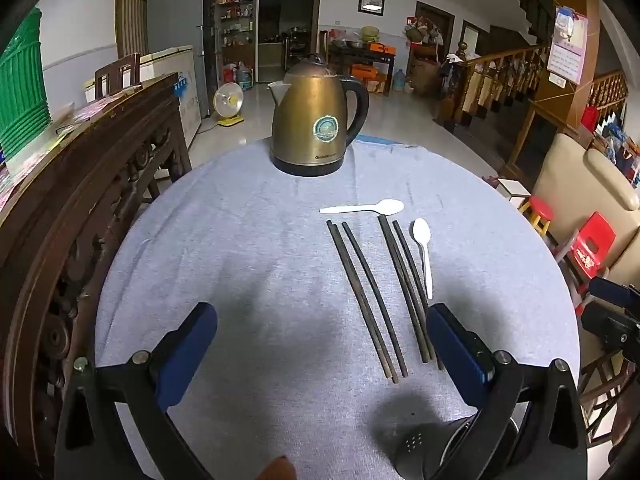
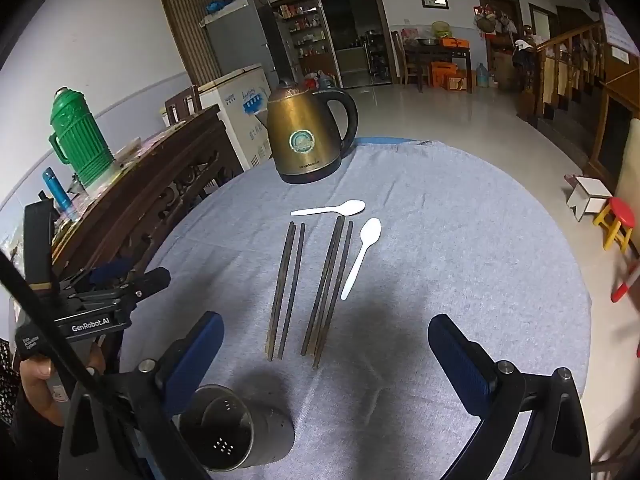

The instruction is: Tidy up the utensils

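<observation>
Nothing is sorted yet, as far as I can judge: the metal holder (image 2: pixel 234 428) stands upright at the near edge of the bench (image 2: pixel 460 240) and looks empty inside, though I only see part of its perforated floor. All the utensils lie flat on the grey cloth. From my right wrist camera, the left pair of chopsticks (image 2: pixel 286 290) sits just past centre toward 12 o'clock, the right pair of chopsticks (image 2: pixel 326 286) just beside it at its 3 o'clock, both running near to far. One white spoon (image 2: pixel 362 256) lies angled just beside the right pair at its 3 o'clock, and the other white spoon (image 2: pixel 330 209) lies crosswise beyond the chopstick tips at 12 o'clock, short of the kettle (image 2: pixel 308 140). So I reckon six pieces are left to go into the holder. My right tongs (image 2: pixel 326 354) are spread as wide as they go and hold nothing, tilted down toward the bench, with the near chopstick ends between the jaws but untouched. My left tongs (image 1: pixel 322 338) are equally wide and empty, pitched down alike, hovering off at 9 o'clock of the chopsticks, the holder at 5 o'clock in that view.
</observation>
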{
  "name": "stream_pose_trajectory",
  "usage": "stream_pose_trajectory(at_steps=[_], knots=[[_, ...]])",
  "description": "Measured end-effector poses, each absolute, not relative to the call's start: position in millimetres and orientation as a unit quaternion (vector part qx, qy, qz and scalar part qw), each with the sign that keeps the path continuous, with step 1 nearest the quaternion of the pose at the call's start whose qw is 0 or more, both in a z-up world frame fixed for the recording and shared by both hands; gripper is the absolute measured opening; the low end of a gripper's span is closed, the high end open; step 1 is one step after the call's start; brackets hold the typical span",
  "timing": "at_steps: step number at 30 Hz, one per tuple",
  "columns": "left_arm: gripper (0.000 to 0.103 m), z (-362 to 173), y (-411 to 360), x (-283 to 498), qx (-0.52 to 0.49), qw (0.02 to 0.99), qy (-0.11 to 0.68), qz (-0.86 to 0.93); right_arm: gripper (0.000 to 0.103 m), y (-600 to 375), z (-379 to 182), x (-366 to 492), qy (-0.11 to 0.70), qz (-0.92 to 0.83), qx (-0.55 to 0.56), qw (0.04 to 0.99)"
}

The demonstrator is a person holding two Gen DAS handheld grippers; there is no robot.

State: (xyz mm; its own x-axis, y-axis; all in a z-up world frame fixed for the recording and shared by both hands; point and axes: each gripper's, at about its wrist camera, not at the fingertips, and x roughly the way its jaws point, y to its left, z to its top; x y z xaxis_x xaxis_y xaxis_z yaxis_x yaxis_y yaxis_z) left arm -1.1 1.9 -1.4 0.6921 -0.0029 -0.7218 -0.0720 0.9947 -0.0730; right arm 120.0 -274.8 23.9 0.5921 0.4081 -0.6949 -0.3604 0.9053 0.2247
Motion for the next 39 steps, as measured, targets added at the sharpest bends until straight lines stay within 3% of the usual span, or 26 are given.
stream_pose_trajectory(at_steps=[39], knots=[[0.103,2.5,2.8,-7.5,-0.046,0.917,0.395,0.023,0.103,-277.3,45.7,103.0,0.380,0.249,0.046,0.889]])
